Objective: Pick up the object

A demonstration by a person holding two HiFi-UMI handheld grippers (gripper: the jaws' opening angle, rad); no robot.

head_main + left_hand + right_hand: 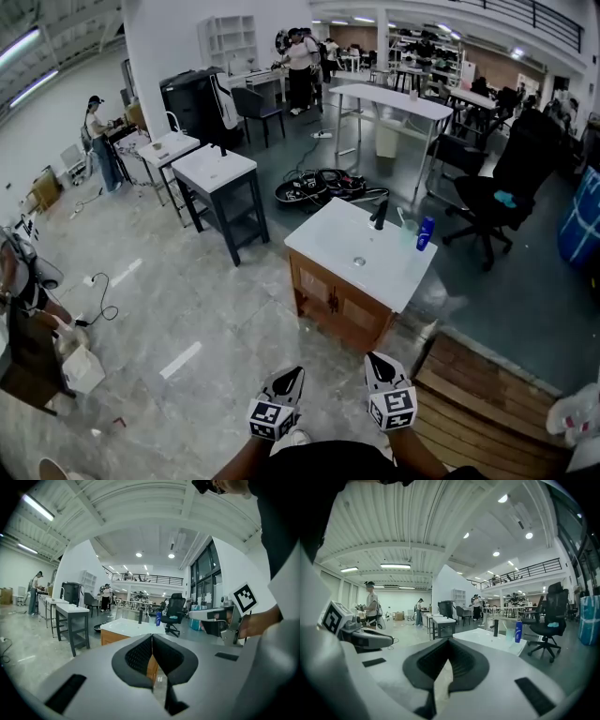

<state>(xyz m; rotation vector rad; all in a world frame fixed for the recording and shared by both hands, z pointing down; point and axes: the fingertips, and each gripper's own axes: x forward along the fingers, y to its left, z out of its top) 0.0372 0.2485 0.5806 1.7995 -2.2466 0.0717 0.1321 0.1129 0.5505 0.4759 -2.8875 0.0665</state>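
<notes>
Both claws sit low at the near edge, closed on nothing: the left gripper (289,378) and the right gripper (378,361) each have their jaws pressed together. The small blue plastic bottle (425,232) stands on the far right corner of the white-topped wooden sink cabinet (330,248), just beside a clear cup (408,233) and near a black tap (380,214) (open grey floor lies between the grippers and the cabinet). A raised wooden platform (487,398) lies near right, and a black office chair (506,183) stands beyond the bottle.
</notes>
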